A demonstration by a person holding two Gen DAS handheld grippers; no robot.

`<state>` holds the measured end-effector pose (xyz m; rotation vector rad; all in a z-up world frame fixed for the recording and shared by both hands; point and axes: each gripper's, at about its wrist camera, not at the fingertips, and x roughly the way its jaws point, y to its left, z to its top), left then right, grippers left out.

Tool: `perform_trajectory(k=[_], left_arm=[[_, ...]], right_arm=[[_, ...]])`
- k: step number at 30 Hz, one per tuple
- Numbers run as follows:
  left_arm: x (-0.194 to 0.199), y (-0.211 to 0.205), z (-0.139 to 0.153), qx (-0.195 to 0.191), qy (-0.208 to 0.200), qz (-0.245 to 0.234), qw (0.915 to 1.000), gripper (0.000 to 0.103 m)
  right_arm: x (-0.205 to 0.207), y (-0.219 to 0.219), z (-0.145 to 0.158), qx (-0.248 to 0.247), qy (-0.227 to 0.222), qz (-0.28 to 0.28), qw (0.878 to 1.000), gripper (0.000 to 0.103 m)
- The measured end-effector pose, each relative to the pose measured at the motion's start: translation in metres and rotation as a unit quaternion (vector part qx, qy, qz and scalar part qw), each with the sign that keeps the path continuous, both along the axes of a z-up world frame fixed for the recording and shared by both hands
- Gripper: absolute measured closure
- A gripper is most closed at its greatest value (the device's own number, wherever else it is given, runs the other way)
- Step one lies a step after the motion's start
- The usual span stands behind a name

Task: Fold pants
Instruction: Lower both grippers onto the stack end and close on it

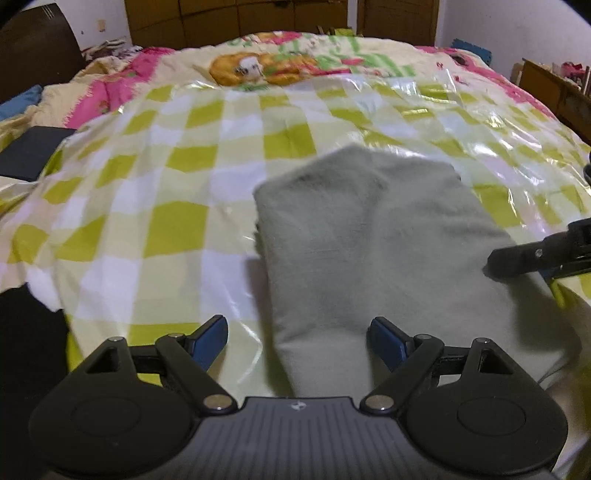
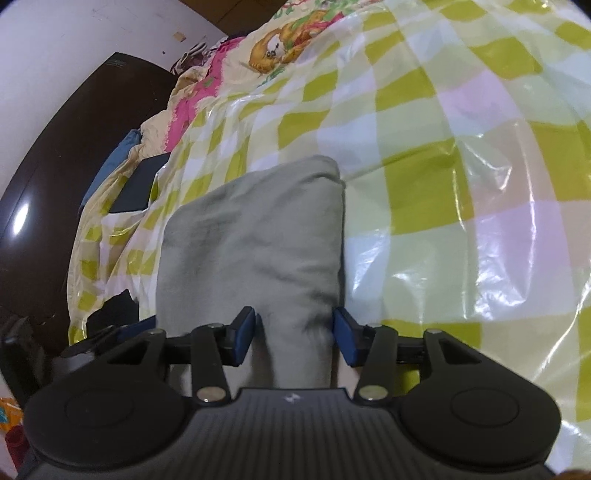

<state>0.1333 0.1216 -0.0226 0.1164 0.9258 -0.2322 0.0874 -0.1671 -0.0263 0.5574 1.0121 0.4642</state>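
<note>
My left wrist camera sits low behind my left gripper [image 1: 297, 341], looking forward along its 2 fingers across the bed toward the wooden wardrobe [image 1: 236, 18] at the far wall. It rides close over the near end of the folded grey-green pants [image 1: 369, 236], and the checkered plastic sheet [image 1: 177, 177] fills most of its frame. My right wrist camera sits just behind my right gripper [image 2: 293, 338], tilted and closer still, facing along the pants [image 2: 255, 236] toward the dark headboard [image 2: 66, 155]. Both views share the pants, the sheet [image 2: 424, 155] and the cartoon-print quilt [image 1: 258, 66]. The left view catches my right gripper [image 1: 535, 254] at its right edge.
</note>
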Motion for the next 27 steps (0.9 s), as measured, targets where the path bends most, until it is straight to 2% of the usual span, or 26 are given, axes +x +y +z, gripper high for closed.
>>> perform_trajectory(k=[4, 9, 10, 11, 13, 15, 17, 18, 21, 25, 27], left_arm=[[0.005, -0.004, 0.000, -0.033, 0.013, 0.006, 0.9993, 0.006], [0.003, -0.011, -0.003, -0.031, 0.008, -0.013, 0.9994, 0.006], [0.005, -0.010, -0.004, -0.034, 0.012, -0.013, 0.9993, 0.006], [0.006, -0.010, -0.006, -0.038, 0.016, -0.011, 0.9991, 0.006], [0.011, -0.008, -0.007, -0.047, 0.020, -0.005, 0.9987, 0.006], [0.013, -0.007, -0.007, -0.049, 0.023, -0.003, 0.9985, 0.006], [0.009, -0.006, -0.001, -0.044, 0.013, -0.009, 0.9989, 0.006], [0.006, -0.005, 0.002, -0.039, 0.006, -0.016, 0.9991, 0.006], [0.003, 0.001, 0.003, -0.034, 0.005, -0.020, 0.9992, 0.006], [0.008, 0.010, -0.012, -0.057, 0.032, 0.002, 0.9978, 0.000], [0.010, 0.008, -0.014, -0.058, 0.026, 0.003, 0.9980, 0.000]], right_arm=[[-0.001, -0.004, -0.002, 0.003, 0.004, 0.006, 1.000, 0.053], [0.003, -0.005, -0.004, 0.016, 0.008, 0.002, 1.000, 0.051], [0.006, -0.002, -0.005, 0.018, 0.009, 0.004, 1.000, 0.050], [0.008, 0.000, -0.008, 0.024, 0.011, 0.007, 1.000, 0.043], [0.011, 0.005, -0.015, 0.037, 0.015, 0.007, 0.999, 0.037], [0.011, 0.005, -0.014, 0.040, 0.010, 0.010, 0.999, 0.041], [0.008, 0.003, -0.010, 0.030, 0.010, 0.009, 0.999, 0.062], [0.005, 0.000, -0.009, 0.031, 0.011, 0.009, 0.999, 0.066], [-0.002, -0.001, -0.002, 0.034, -0.004, 0.022, 0.999, 0.067], [0.006, 0.005, -0.016, 0.032, 0.012, 0.030, 0.999, 0.066], [0.008, 0.006, -0.020, 0.045, 0.015, 0.025, 0.999, 0.066]])
